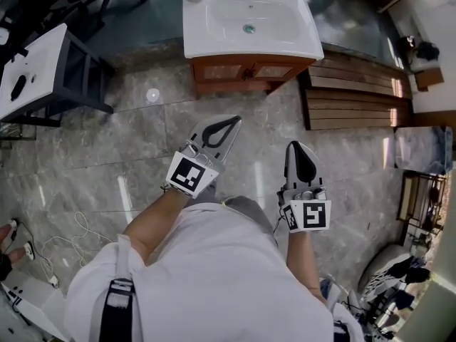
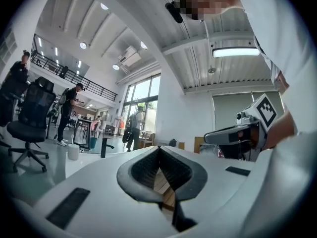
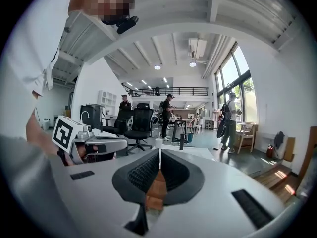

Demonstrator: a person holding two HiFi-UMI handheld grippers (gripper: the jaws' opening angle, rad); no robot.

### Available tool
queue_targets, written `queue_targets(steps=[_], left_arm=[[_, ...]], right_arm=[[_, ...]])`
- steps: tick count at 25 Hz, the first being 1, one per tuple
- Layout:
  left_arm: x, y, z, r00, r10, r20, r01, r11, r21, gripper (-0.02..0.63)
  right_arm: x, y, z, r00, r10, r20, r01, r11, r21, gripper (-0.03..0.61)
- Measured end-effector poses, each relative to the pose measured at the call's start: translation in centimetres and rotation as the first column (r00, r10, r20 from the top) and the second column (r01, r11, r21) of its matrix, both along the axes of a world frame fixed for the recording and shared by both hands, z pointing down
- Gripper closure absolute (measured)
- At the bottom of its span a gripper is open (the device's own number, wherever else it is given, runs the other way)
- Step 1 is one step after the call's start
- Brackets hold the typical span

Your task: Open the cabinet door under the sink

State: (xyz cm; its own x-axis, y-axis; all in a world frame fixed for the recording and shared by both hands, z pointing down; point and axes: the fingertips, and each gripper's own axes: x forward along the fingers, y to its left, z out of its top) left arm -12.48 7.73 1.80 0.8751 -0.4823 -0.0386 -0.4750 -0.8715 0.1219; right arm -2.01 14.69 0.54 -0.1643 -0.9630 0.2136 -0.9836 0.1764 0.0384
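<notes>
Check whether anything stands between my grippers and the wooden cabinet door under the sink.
Nothing visible does. Only grey stone floor separates the left gripper and right gripper from the brown wooden cabinet door; a small white round object lies off left.

Bare marble floor (image 1: 142,141) runs from my left gripper (image 1: 236,120) and right gripper (image 1: 296,145), both with jaws together, up to the cabinet doors (image 1: 246,72) at top centre of the head view: an open lane straight ahead. The sink (image 1: 249,20) overhangs the doors with its white rim. A slatted wooden platform (image 1: 356,95) crowds the right flank, just beside the cabinet. A dark-framed stand (image 1: 64,77) walls the upper left. A small white disc (image 1: 152,95) lies on the floor left of the doors.
</notes>
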Motion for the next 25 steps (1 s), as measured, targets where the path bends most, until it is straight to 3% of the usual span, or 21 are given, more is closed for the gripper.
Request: queue_targets(steps=[7, 14, 20, 25], left_arm=[[2.9, -3.4, 0.4, 1.000, -0.010, 0.003, 0.010, 1.000, -0.001, 0.595], [5.6, -6.8, 1.0, 0.990, -0.134, 0.045, 0.134, 0.991, 0.004, 0.595], [8.0, -9.7, 2.0, 0.972, -0.231, 0.047, 0.232, 0.973, -0.002, 0.595], [8.9, -12.3, 6.8, 0.965, -0.254, 0.068, 0.257, 0.965, -0.045, 0.595]], right_arm=[[3.6, -3.8, 0.3, 1.000, 0.002, -0.012, -0.002, 1.000, 0.003, 0.543], [7.6, -9.5, 1.6, 0.995, -0.099, 0.016, 0.099, 0.995, 0.017, 0.543], [10.4, -13.7, 5.1, 0.984, -0.181, -0.007, 0.180, 0.983, -0.027, 0.543], [11.0, -16.7, 11.3, 0.980, -0.197, -0.009, 0.196, 0.977, -0.079, 0.543]])
